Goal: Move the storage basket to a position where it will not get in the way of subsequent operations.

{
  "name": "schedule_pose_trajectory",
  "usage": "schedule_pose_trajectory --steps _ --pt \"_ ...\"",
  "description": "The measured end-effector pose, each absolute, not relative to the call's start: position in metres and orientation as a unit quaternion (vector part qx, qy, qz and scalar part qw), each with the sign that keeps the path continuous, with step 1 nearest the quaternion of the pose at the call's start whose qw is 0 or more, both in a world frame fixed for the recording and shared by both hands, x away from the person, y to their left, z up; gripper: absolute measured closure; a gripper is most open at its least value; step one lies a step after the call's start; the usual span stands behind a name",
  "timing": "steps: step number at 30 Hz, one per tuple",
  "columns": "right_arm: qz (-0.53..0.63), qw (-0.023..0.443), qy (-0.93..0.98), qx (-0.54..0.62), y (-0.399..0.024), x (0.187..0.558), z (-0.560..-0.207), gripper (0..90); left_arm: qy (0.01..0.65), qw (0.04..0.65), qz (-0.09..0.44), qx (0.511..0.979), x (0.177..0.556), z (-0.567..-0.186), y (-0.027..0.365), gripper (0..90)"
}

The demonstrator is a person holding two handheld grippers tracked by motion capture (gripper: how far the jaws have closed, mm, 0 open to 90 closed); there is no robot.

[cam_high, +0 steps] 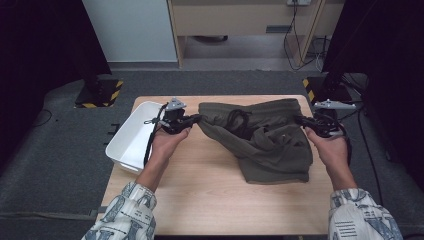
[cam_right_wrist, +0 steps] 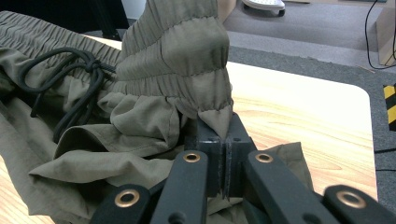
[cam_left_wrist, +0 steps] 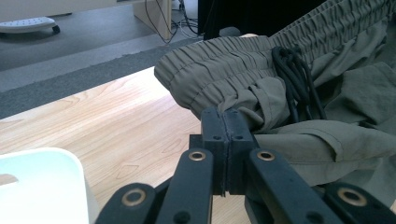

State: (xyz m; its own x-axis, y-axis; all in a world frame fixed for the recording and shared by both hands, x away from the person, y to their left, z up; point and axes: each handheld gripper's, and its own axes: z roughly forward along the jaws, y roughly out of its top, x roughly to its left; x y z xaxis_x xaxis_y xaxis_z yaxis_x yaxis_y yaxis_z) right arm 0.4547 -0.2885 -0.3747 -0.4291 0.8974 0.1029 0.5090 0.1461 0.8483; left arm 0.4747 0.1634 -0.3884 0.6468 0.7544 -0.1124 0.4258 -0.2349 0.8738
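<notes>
While both claws, left claw (cam_high: pixel 194 119) and right claw (cam_high: pixel 300 120), clamp olive shorts (cam_high: pixel 270 145) waistband: spreading step; next, likely lift, flatten on desk (cam_high: pixel 210 185).

Olive-green shorts (cam_high: pixel 272 142), elastic gathered waistband with black drawstring (cam_high: pixel 239 120) knotted at centre, crumpled, waistband lifted and stretched across the far half of the wooden table (cam_high: pixel 200 185), legs bunched nearer.
</notes>
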Motion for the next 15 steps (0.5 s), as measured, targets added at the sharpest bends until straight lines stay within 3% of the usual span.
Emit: schedule_pose_trajectory --steps 15 --pt "0.443 0.241 0.724 0.472 -0.289 0.447 -0.339 88.9 0.378 0.497 0.191 0.758 0.471 -0.355 0.174 88.9"
